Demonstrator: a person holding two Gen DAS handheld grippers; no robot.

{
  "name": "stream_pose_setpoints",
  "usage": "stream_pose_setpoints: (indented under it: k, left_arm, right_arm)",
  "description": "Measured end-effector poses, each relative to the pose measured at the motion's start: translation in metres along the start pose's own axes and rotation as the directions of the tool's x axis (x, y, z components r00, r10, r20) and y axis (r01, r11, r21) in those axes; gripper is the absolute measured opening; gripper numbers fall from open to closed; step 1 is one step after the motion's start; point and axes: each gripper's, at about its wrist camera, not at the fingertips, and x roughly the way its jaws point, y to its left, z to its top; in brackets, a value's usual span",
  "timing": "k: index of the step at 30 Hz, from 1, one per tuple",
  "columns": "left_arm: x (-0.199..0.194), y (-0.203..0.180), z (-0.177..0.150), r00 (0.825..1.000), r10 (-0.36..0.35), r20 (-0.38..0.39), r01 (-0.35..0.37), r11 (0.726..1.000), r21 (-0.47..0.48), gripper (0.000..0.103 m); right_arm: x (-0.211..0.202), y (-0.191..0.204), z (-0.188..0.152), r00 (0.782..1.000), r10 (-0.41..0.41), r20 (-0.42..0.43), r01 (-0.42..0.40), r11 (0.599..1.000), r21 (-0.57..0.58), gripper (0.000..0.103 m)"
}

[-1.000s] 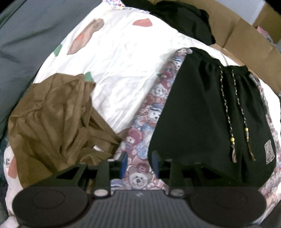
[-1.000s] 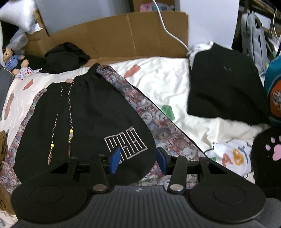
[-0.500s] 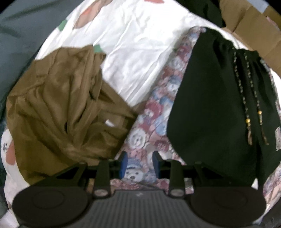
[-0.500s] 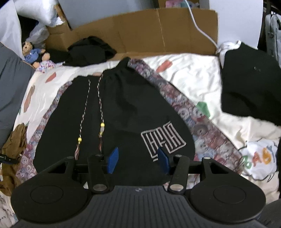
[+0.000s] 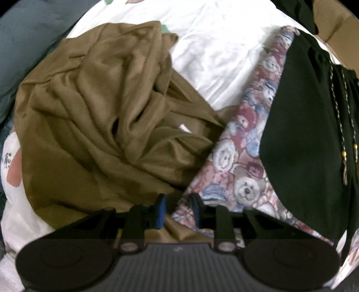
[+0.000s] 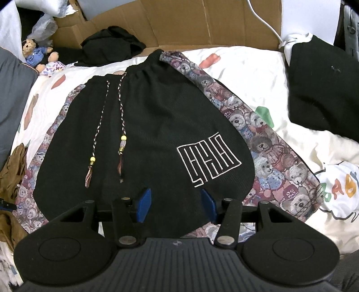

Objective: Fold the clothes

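Both tools come down to the near hem of the black shorts on the bed.

The left tool (image 5: 177, 207) points straight down where the brown garment (image 5: 107, 116) meets the bear-print cloth (image 5: 237, 170); its jaws have just been closing, and brown cloth shows in the narrow gap, but whether the pads press on it cannot be told. The right tool (image 6: 176, 203) stands open, gripping nothing, over the near hem of the black shorts (image 6: 143, 125). To fold well, in judgement, each tool should pinch only the shorts' hem, not the bear-print cloth under it, and keep the beaded drawstrings (image 6: 122, 143) from tangling. The shorts lie flat, waistband far, on the white bedsheet (image 6: 246, 67). Behind are another black garment (image 6: 325, 89), a teddy bear (image 6: 34, 52) and cardboard (image 6: 179, 20).
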Motion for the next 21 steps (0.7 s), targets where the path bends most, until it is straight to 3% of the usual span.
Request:
stream_pose_setpoints:
  k: [7, 9, 13, 18, 21]
  left_arm:
    - [0.017, 0.006, -0.012, 1.0, -0.022, -0.012, 0.022, 1.0, 0.009, 0.028]
    - [0.019, 0.006, -0.014, 1.0, -0.028, -0.005, 0.028, 0.999, 0.017, 0.025]
    - [0.014, 0.005, -0.013, 0.998, -0.053, -0.016, 0.053, 0.998, 0.02, 0.005]
    - [-0.003, -0.001, -0.006, 0.995, -0.097, -0.018, 0.097, 0.995, 0.037, 0.005]
    - [-0.021, -0.017, -0.004, 0.995, -0.103, -0.011, 0.104, 0.99, 0.1, 0.005]
  right_arm:
    - [0.01, 0.004, -0.006, 1.0, 0.006, -0.023, -0.006, 1.0, -0.013, 0.055]
    - [0.012, 0.006, -0.007, 1.0, 0.01, -0.028, -0.011, 1.0, -0.02, 0.055]
    - [0.015, 0.01, -0.008, 0.999, 0.019, -0.029, -0.02, 0.999, -0.029, 0.055]
    - [0.014, 0.009, -0.012, 0.999, 0.03, -0.03, -0.031, 0.999, -0.021, 0.055]
    - [0.012, 0.008, -0.014, 0.999, 0.039, -0.027, -0.04, 0.999, -0.022, 0.055]
